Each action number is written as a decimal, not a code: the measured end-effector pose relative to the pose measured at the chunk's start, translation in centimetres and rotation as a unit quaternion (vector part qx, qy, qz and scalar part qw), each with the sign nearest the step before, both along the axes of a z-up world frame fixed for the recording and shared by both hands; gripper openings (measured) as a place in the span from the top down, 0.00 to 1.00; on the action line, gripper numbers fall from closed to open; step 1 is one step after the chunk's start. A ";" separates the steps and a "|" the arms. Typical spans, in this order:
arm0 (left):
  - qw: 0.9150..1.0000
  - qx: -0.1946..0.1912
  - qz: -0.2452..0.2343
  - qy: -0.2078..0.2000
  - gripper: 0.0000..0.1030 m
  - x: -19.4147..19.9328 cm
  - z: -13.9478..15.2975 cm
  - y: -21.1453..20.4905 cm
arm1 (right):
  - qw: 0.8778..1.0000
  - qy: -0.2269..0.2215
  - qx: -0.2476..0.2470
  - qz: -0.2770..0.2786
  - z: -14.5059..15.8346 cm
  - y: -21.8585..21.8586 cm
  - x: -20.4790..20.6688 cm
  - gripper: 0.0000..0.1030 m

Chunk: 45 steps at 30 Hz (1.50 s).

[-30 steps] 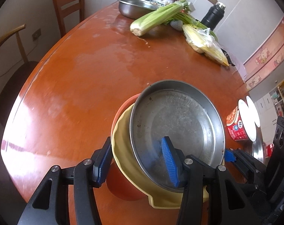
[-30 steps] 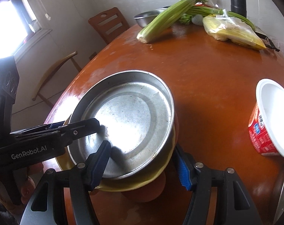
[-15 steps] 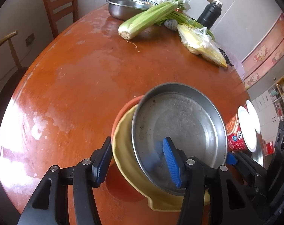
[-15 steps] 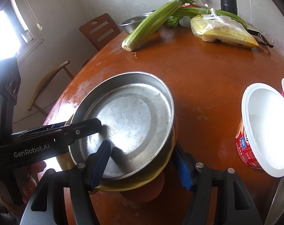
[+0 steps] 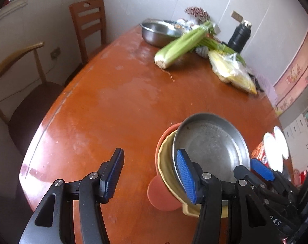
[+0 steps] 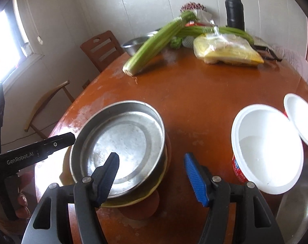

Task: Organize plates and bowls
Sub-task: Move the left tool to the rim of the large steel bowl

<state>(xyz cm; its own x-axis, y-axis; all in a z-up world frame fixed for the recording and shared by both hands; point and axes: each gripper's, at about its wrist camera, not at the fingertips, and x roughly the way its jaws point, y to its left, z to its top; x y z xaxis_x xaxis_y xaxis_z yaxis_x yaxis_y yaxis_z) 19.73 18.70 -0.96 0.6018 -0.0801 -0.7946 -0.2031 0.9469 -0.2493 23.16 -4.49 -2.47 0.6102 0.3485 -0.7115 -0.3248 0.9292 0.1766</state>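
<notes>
Plates sit stacked on the bench [image 5: 117, 105]: steel plate [image 6: 123, 142] on yellow dish [image 5: 166, 172]; left tool [image 5: 150, 174] released; right tool [image 6: 152, 172] released.

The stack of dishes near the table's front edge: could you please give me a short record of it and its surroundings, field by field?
top: round steel pan
middle: pale yellow dish
bottom: orange plastic bowl
surface: round reddish-brown wooden table
right of stack: open white-lined instant noodle cup
far end: celery bunch, steel bowl, black flask, bagged yellow noodles
left tongs: open, straddling the stack's rim, not pressing
right tongs: open, straddling the stack's rim
</notes>
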 end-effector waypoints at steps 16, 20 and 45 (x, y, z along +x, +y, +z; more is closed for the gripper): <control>0.998 0.031 -0.030 -0.044 0.46 -2.9 4.1 -5.7 | 0.998 -0.065 0.020 0.001 4.1 -3.3 -3.9 0.35; 0.997 0.038 -0.048 -0.047 0.46 -3.2 4.6 -8.0 | 0.996 -0.087 0.019 -0.010 5.3 -5.1 -5.3 0.34; 0.978 0.034 -0.203 -0.034 0.46 -2.0 4.7 -25.2 | 0.985 -0.071 0.011 -0.156 6.0 -23.6 -8.2 0.32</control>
<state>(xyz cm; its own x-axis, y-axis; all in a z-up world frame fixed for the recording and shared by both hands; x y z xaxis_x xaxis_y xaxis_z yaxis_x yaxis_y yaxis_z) 17.77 -6.51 3.73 0.5834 -0.2715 -0.7655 0.2084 0.9610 -0.1820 14.93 -28.10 3.48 0.7835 0.1429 -0.6047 -0.0470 0.9840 0.1717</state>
